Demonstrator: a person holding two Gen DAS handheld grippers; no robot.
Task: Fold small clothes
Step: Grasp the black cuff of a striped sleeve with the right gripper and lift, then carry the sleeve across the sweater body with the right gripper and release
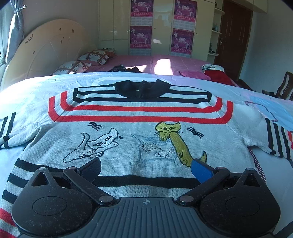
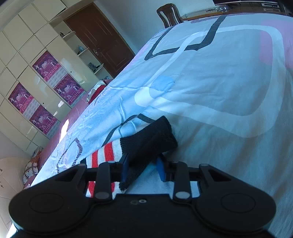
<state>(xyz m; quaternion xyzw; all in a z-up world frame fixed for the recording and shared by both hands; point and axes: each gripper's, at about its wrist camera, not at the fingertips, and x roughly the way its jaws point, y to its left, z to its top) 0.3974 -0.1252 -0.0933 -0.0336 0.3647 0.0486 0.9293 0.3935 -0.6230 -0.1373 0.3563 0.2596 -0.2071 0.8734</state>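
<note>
A small white knit sweater (image 1: 128,131) with red and black stripes, a black collar and embroidered cats lies flat, front up, on the bed. My left gripper (image 1: 146,170) is open above its lower hem, holding nothing. In the right wrist view, the sweater's sleeve (image 2: 108,155) with a black cuff (image 2: 153,141) lies between my right gripper's (image 2: 143,169) fingers. The jaws stand partly closed around the cuff; I cannot tell whether they pinch it.
The sweater lies on a light blue patterned sheet (image 2: 210,82). Beyond it are a pink bedspread (image 1: 164,62), pillows (image 1: 87,58) and other clothes (image 1: 216,73). A wardrobe with posters (image 1: 161,27), a brown door (image 1: 234,36) and a wooden chair (image 2: 168,14) stand farther off.
</note>
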